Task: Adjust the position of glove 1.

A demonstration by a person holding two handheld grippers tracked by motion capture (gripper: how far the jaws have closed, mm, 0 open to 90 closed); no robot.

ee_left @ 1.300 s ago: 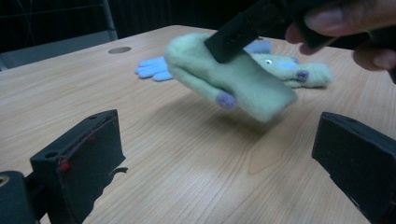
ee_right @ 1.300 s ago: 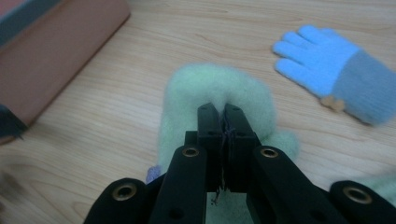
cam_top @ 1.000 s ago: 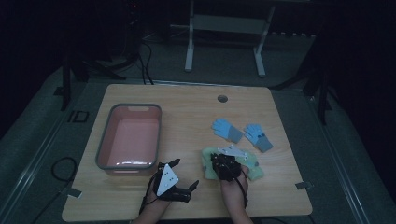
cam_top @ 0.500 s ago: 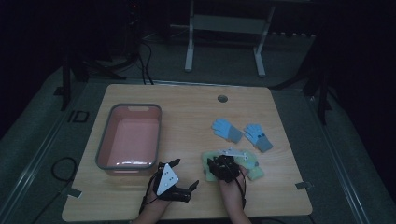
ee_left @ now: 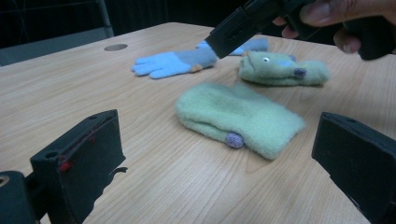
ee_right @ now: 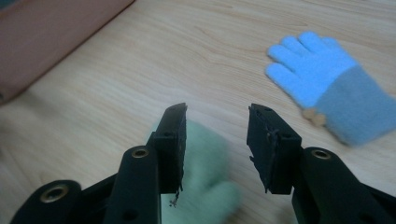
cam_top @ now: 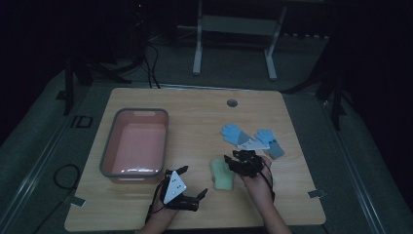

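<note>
High view: the wooden table (cam_top: 195, 112) carries a shallow pink plastic tub with a grey rim (cam_top: 135, 142), which serves here as the landmark. To the right of the tub, near its front corner, lies a pale green fleece mitten (cam_top: 222, 174), flat on the table. The right claw (cam_top: 235, 160) sits just right of that mitten, its tips pointing back toward the tub — apart from the fleece, not touching it. Farther right of the tub lie two light blue knitted gloves with grey cuffs (cam_top: 234, 133). The left claw (cam_top: 193, 185) rests in front of the tub's near right corner, jaws spread wide and holding nothing.

Left gripper view: the left claw (ee_left: 233, 158) stands wide open, and the green mitten (ee_left: 238, 116) lies on the table beyond and between the two jaws, clear of both. Behind it lies a second green mitten with a small eye (ee_left: 282, 69), and one blue glove (ee_left: 175, 63) farther off. The right claw (ee_left: 233, 35) hangs above them, held in a hand (ee_left: 345, 18).

Right gripper view: the right claw (ee_right: 217, 140) is partly open and empty — its jaws have just been opening. The green mitten (ee_right: 205, 182), blurred, lies below and between the jaws, untouched. A blue glove (ee_right: 331, 88) lies ahead to the right, and the pink tub (ee_right: 51, 32) fills the upper left corner.
</note>
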